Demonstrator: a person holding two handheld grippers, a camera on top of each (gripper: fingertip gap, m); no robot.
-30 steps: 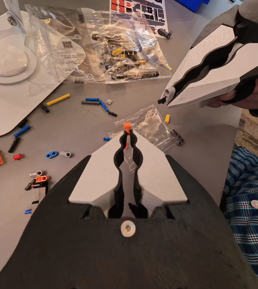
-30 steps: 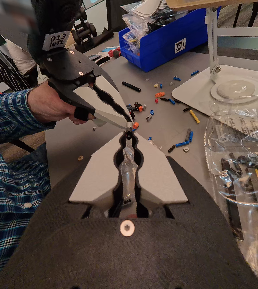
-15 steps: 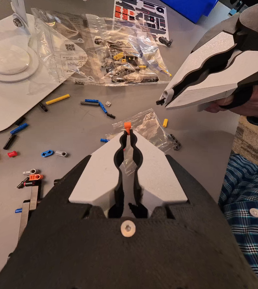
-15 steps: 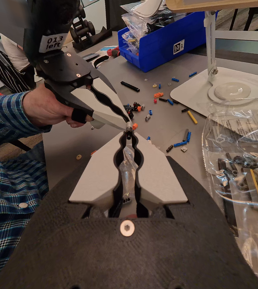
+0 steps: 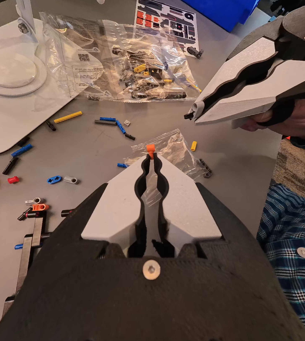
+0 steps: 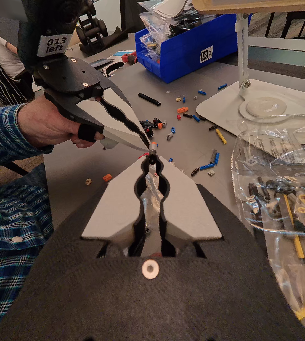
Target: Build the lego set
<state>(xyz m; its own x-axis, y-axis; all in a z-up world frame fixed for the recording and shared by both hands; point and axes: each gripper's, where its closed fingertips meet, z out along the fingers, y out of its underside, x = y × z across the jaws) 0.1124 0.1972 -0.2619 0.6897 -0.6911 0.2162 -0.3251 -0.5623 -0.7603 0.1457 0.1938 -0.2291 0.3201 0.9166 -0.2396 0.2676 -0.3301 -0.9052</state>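
Holding an orange connector [image 5: 150,151] upright in its clamped jaws, the left gripper [image 5: 151,156] faces the right gripper [image 5: 194,114], clamped on a grey connector [image 5: 197,108] up-right, well apart.

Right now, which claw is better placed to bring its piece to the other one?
Right. The right claw hangs free above the table with its grey piece; the left claw steadies the orange piece.

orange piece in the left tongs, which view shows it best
The left wrist view. The orange piece stands clear above the left tongs' tips, against a clear bag, with its shape readable. In the right wrist view only a sliver of orange peeks out behind the grey piece that the right tongs hold.
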